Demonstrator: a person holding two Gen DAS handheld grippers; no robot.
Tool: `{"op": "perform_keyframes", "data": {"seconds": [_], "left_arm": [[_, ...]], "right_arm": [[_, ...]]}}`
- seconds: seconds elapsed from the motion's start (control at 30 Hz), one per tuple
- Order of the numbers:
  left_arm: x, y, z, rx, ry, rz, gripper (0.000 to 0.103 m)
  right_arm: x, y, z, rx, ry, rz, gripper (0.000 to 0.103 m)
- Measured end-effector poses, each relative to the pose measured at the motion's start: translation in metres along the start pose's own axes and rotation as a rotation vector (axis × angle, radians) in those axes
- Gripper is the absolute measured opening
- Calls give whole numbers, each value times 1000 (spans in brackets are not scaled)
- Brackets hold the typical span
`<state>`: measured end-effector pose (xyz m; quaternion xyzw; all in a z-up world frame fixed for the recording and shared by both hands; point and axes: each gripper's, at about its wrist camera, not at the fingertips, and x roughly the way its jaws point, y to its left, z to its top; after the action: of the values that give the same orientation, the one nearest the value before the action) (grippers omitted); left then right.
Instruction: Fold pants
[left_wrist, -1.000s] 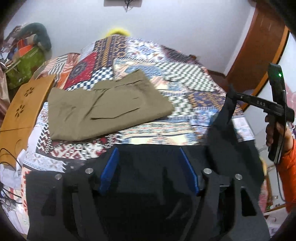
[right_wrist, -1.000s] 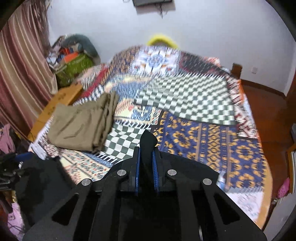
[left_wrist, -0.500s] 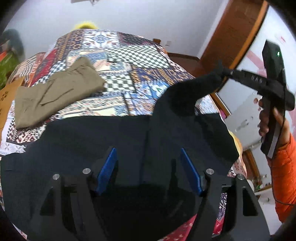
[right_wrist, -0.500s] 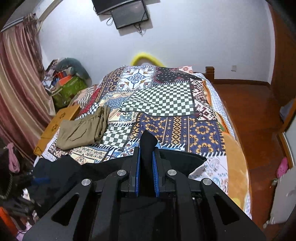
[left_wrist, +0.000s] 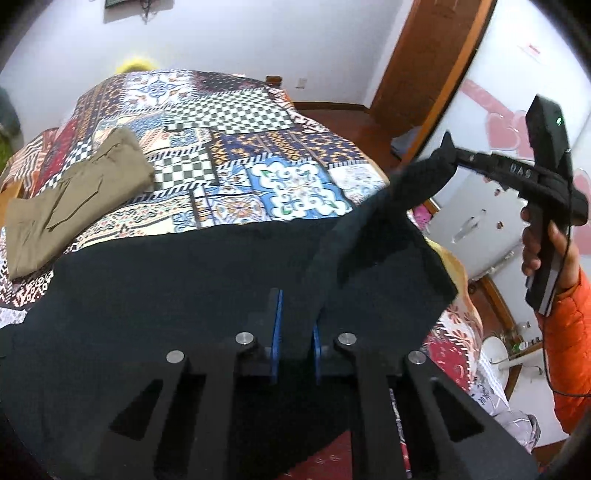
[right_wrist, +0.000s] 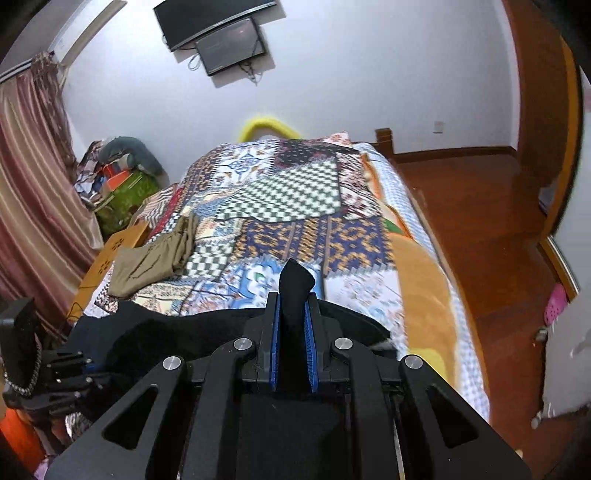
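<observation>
Left gripper: my jaws are closing, with the black fabric between my blue pads and the cloth bunched in the narrow gap.
Right gripper: I am clenched on a fold of the same cloth, and a tuft of it sticks up past my fingertips.
Black pants: spread across the near end of the bed, one corner lifted up and to the right where my right gripper pinches it.
Bed: covered with a patchwork quilt.
Khaki pants: folded, lying on the quilt's left side, well apart from the black pair.
Hand: orange-sleeved, wrapped round my right handle.
</observation>
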<state>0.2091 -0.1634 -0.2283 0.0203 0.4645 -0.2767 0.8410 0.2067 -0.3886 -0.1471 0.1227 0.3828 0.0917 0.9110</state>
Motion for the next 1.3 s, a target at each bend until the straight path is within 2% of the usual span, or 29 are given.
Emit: {"op": "perform_keyframes", "data": {"seconds": [0.4, 0.57, 0.8, 1.0, 1.17, 1.3], "left_arm": [[2, -19, -17, 28, 38, -58, 12], [4, -23, -23, 35, 61, -74, 12], [10, -22, -29, 10, 139, -88, 13], [-7, -29, -32, 55, 126, -63, 25], [-28, -20, -29, 33, 47, -25, 48], [-31, -4, -21, 8, 13, 22, 51]], "right_arm": [[-23, -39, -64, 130, 40, -22, 11], [-19, -42, -89, 150, 79, -36, 11], [-4, -49, -120, 179, 140, -66, 11], [-5, -52, -127, 195, 136, -74, 11], [-3, -55, -131, 191, 151, -96, 11], [1, -54, -136, 196, 168, -101, 11]]}}
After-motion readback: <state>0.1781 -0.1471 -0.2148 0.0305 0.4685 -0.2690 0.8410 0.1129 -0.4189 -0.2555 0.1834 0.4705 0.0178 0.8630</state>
